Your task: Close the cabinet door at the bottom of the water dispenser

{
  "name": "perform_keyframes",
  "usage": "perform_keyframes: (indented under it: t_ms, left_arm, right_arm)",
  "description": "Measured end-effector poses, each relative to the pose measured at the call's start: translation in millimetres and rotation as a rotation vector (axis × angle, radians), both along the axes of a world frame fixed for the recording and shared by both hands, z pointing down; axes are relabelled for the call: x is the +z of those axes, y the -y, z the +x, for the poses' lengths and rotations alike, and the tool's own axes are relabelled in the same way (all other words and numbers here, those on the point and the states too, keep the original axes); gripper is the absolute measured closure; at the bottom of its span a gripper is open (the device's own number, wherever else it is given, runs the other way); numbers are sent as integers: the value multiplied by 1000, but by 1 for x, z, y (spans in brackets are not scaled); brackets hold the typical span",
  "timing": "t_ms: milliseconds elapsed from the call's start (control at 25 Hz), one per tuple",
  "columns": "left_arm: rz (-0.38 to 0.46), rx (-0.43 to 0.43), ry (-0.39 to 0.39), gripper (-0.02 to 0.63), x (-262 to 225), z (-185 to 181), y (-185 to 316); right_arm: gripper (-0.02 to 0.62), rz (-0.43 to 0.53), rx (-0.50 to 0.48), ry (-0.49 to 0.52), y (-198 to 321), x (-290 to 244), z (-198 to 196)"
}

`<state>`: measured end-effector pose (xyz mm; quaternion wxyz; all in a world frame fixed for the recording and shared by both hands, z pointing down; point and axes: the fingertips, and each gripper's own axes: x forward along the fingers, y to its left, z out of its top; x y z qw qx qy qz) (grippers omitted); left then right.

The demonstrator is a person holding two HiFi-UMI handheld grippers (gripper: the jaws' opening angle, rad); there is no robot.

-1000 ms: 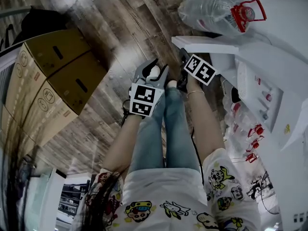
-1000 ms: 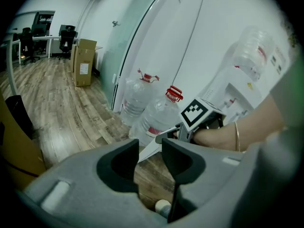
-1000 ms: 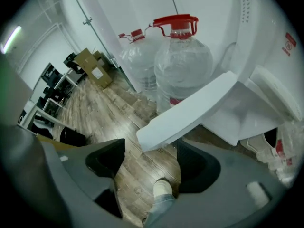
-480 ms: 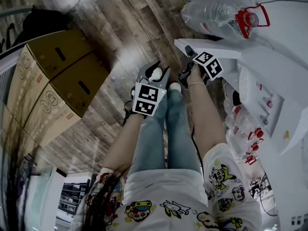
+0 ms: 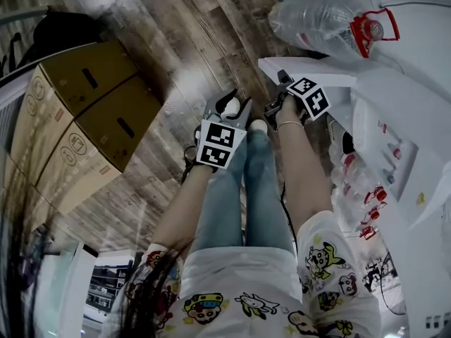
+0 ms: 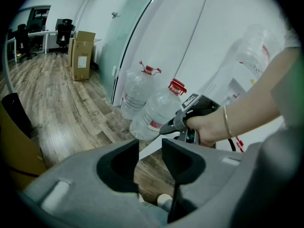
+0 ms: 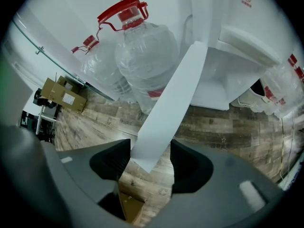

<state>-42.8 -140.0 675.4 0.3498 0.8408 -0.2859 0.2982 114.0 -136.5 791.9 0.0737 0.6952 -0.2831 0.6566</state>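
Observation:
The white cabinet door [image 5: 317,69] stands swung out from the white water dispenser [image 5: 402,111]. In the right gripper view its free edge [image 7: 166,103] runs down between my jaws. My right gripper [image 5: 277,79] hangs at that edge, pointing steeply down. Its jaws have just been closing, and a gap still shows between the door and the right-hand pad, so my right gripper [image 7: 149,163] is open. My left gripper [image 5: 230,105] hovers over the person's jeans, open and empty. From the left gripper [image 6: 150,153] I see the hand holding the right gripper [image 6: 187,120].
Large clear water bottles [image 5: 324,20] with red caps lie beyond the door. Stacked cardboard boxes [image 5: 77,118] stand to the left on the wood floor [image 5: 190,41]. More bottles [image 5: 356,182] line the dispenser's right side. A dark bag [image 5: 60,30] sits far left.
My right gripper has rolled about its own axis and shifted slightly right toward the door's edge. The left gripper has hardly moved.

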Motion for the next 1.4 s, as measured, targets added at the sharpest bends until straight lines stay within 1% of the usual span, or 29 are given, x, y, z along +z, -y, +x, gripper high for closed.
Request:
perform_keyframes:
  t_ms: [320,600,880,1120,1280,1400]
  left_arm:
    - [10,5,-1,460,4,-2,2]
    - [6,-1,15,460,15,5,-25]
    - [1,-47,41,460,19,15,-69]
    - [1,-91,47,460,21,43,-115]
    - [-8,-108,47,460,26,64,-150]
    - [-13,-141,50,460,29,75,-170]
  right_arm:
    - [351,-38,-37,-31,-46,-2,-3]
    - [367,-32,-106,-39,-87,-1,2]
    - [380,-24,-204,-48,-137,-3,16]
    - [387,-11,-311,-24,-181,-1,41]
    - [388,1,-382,-32,-206,-1,61]
    - [388,0,-456,-48,-219,-1,74]
